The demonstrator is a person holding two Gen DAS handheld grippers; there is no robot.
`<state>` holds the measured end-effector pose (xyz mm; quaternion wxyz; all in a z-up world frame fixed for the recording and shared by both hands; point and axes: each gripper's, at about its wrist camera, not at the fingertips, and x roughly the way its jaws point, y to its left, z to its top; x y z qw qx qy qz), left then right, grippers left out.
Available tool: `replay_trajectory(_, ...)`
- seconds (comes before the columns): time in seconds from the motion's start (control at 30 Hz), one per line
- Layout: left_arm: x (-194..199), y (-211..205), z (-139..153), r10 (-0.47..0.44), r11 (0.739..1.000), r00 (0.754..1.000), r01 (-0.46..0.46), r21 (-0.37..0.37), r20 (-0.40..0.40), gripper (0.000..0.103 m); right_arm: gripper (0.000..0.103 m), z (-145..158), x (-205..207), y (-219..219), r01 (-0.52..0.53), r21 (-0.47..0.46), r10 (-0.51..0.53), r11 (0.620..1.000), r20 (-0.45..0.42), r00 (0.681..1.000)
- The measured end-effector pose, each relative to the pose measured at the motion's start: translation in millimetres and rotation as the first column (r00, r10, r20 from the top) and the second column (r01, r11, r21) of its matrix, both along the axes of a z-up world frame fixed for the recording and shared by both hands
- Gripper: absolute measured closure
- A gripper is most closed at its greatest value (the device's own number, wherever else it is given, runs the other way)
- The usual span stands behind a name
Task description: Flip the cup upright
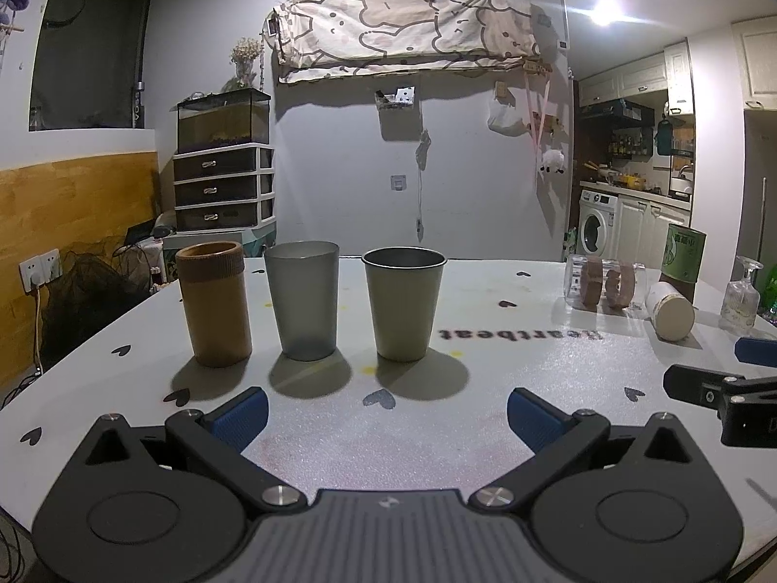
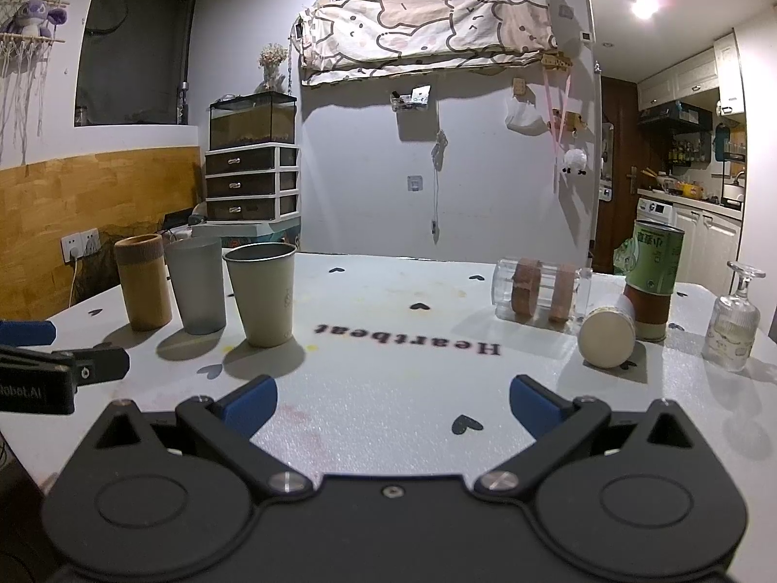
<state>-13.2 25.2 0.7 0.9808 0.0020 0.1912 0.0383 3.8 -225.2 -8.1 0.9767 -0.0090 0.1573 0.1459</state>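
Observation:
Three cups stand upright in a row: a brown bamboo cup point(image 1: 213, 303), a grey frosted cup point(image 1: 303, 299) and a cream metal cup point(image 1: 403, 301); they also show at the left of the right wrist view, the cream metal cup point(image 2: 262, 294) nearest. A clear glass cup with cork bands point(image 2: 539, 291) lies on its side, a white paper cup point(image 2: 607, 335) lies on its side with its base toward me, and a stemmed glass point(image 2: 733, 325) stands upside down. My left gripper point(image 1: 386, 413) is open and empty before the row. My right gripper point(image 2: 393, 401) is open and empty, short of the paper cup.
The white table point(image 2: 388, 388) bears heart marks and the word "Heartbeat". A green and brown can point(image 2: 653, 277) stands behind the paper cup. The right gripper's side point(image 1: 718, 393) shows at the left view's right edge. A drawer unit and wall stand behind the table.

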Motion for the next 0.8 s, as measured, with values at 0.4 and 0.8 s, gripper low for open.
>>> replay_trajectory(0.4,-0.1,-0.8,0.5,-0.001,1.000,1.000,0.001,-0.003,-0.003,0.000,0.000,-1.3,-0.6,-0.6,0.003,0.000,-0.003,1.000,-0.002,1.000)
replay_trajectory(0.8,0.0,-0.8,0.8,0.000,1.000,1.000,0.000,-0.003,-0.003,0.000,0.000,-1.4,-0.6,-0.9,0.002,-0.003,-0.002,1.000,-0.002,1.000)
